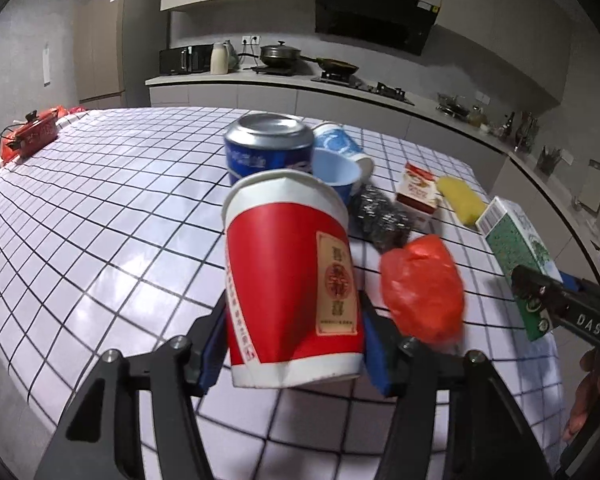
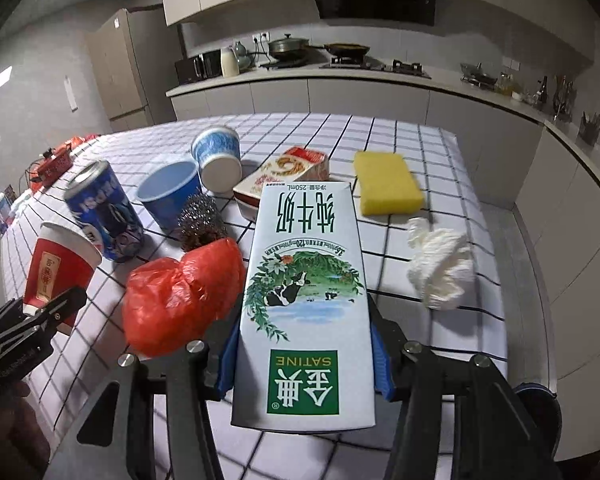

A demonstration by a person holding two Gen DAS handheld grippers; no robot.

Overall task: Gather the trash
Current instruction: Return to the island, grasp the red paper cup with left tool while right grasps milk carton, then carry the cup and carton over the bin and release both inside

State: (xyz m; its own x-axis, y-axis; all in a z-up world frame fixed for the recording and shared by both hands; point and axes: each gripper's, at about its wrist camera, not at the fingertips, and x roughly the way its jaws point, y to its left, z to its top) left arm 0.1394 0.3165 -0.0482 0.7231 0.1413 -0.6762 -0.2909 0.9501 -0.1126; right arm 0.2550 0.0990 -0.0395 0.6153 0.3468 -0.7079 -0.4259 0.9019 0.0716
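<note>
Pinching the red paper cup [image 1: 292,280] with your left gripper [image 1: 294,344] above the checked table [image 1: 100,208] | right gripper [image 2: 304,356] clamps the milk carton [image 2: 304,300] | red bag [image 2: 180,292] lies between them, soda can [image 2: 104,216] farther left.

On the table [image 2: 440,152]: three cups [image 2: 60,268] [image 2: 168,196] [image 2: 220,160], two cartons [image 2: 304,280] [image 2: 288,176], one can [image 2: 104,216], one steel scourer [image 2: 200,224], one red bag [image 2: 180,296], one sponge [image 2: 386,182], one crumpled tissue [image 2: 440,268].
</note>
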